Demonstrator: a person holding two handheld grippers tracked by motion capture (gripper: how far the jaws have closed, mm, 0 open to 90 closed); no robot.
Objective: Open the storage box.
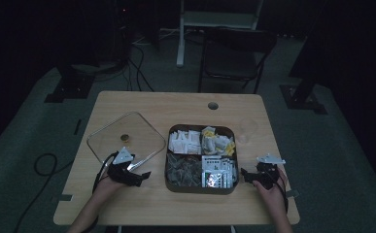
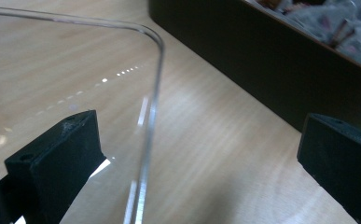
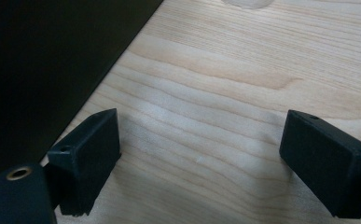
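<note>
One flat glass lid (image 1: 127, 138), corner-on.

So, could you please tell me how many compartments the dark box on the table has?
4 in the box: far left, far right, near left, near right.

From the high view my room is very dim, its upper corners black, and only the pale wooden desk (image 1: 142, 104) catches faint light. My claw views are brighter. Small glints dot the clear square glass lid (image 2: 156, 84), and the dark tray wall (image 2: 243, 60) blurs at upper right.
</note>
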